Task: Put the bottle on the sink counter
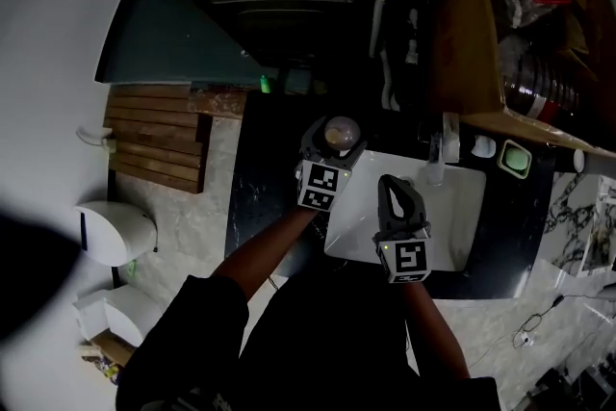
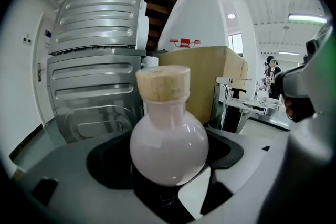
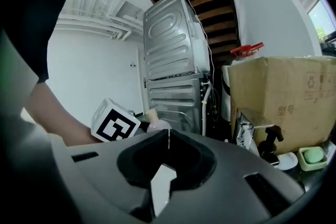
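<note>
Left gripper view shows the jaws closed on a round-bodied glass bottle [image 2: 168,149], gripping its milky pink bulb from both sides. The bottle stands upright between them, its cork stopper [image 2: 163,84] rising above the jaw tips. No label or print shows on the glass or the cork. Beyond the jaws stands a stacked metal appliance [image 2: 94,60], and ahead and to their right a cardboard box [image 2: 210,81].

From the head view, the left gripper [image 1: 335,147] holds the bottle over the black sink counter [image 1: 260,197], just beside the white basin [image 1: 462,207]. Whether the base touches the counter cannot be told.

The right gripper [image 3: 168,136] has its jaws together, tips meeting, with nothing between them. Just past and to the left of the tips is the left gripper's marker cube [image 3: 113,122] – a black-and-white square pattern, not lettering. The bottle's top peeks out beside it. Ahead and to the right of these jaws, the cardboard box bears recycling symbols [image 3: 311,81] and a short Korean print [image 3: 286,110], too small to read – below it stand a black pump dispenser [image 3: 268,141] and a green soap dish [image 3: 313,155].
</note>
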The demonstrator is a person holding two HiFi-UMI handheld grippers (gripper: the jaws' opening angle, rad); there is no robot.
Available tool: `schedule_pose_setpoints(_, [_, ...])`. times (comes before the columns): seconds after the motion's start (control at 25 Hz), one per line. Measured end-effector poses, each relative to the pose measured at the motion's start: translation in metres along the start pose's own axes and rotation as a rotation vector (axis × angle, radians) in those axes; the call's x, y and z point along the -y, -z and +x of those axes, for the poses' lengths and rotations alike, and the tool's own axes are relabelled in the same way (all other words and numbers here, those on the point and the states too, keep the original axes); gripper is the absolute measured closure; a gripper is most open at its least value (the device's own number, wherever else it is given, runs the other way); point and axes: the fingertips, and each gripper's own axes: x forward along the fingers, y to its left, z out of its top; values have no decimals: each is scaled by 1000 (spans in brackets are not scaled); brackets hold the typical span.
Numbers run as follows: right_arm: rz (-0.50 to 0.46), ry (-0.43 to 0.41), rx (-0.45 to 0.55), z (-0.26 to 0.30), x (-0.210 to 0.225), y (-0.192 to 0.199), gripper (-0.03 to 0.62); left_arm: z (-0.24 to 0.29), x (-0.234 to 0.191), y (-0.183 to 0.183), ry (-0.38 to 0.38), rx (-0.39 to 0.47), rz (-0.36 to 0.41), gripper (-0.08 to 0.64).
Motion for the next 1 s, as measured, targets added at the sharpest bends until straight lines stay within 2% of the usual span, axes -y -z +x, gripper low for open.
schedule_pose_setpoints(0.32, [18,55,42,14,32,-6,554,29,9,17,8,-59,-3,163])
schedule_pose_setpoints(0.44, [25,47,100,16,34,-17,554,37,12,20,21,-59,-7,163])
schedule_pose_setpoints(0.56, [15,35,88,20,35,-15,554,44,13,27,27,-83,15,163])
schedule_pose_setpoints(0.84, [65,46,80,17,48,-5,554,57,14,42,9,-143,54,163])
schedule_pose_setpoints(1.0, [23,-12,116,16,41,-19,554,60,14,46,3,-168,59,163])
